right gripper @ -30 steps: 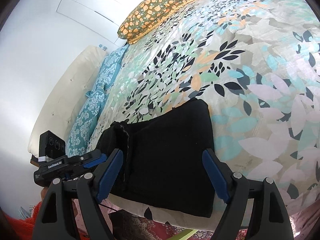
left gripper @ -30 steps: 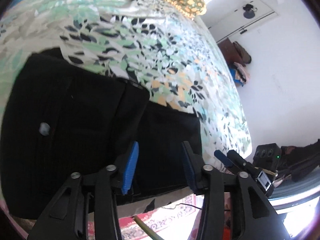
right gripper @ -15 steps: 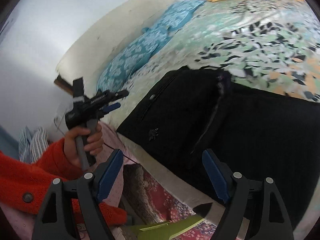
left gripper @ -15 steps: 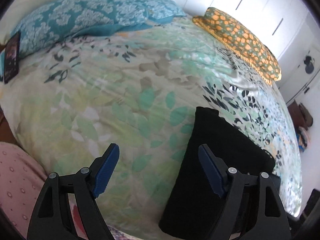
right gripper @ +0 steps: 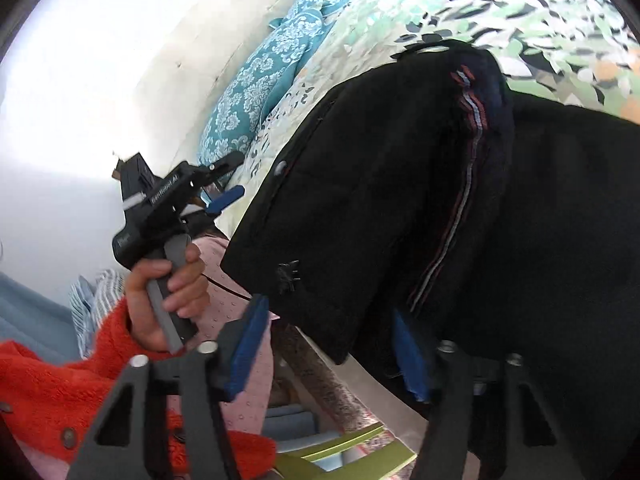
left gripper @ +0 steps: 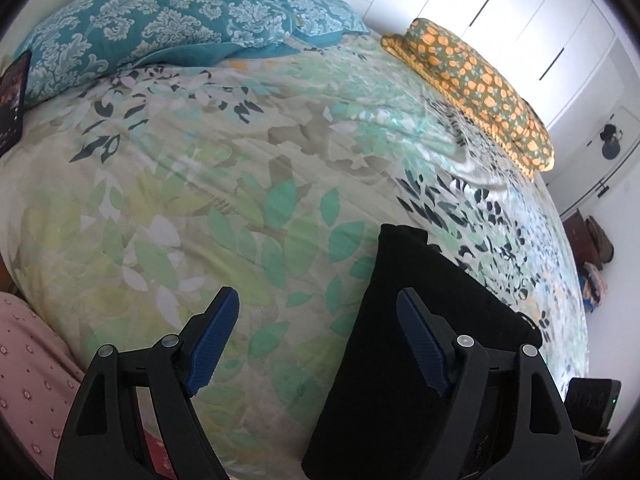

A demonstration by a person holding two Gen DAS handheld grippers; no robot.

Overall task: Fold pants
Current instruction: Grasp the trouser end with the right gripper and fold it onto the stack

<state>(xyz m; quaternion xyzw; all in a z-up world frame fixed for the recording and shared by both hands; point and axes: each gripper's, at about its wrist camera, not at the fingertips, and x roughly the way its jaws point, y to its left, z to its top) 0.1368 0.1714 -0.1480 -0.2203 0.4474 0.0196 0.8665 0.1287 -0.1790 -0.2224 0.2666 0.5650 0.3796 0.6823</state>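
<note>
Left tongs [left gripper: 316, 340] are spread wide with nothing between the blue pads, hovering over the leaf-patterned bedspread [left gripper: 224, 184], while the folded black pants [left gripper: 404, 344] lie on the bed at about four o'clock in that view. Right tongs [right gripper: 332, 348] are also spread apart, a drooping corner of the pants hanging between the pads without being pinched. Teal damask pillows [left gripper: 132, 36] sit at eleven o'clock.

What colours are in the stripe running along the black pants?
The stripe on the pants is red and pale grey-white, clearest in the right wrist view.
</note>
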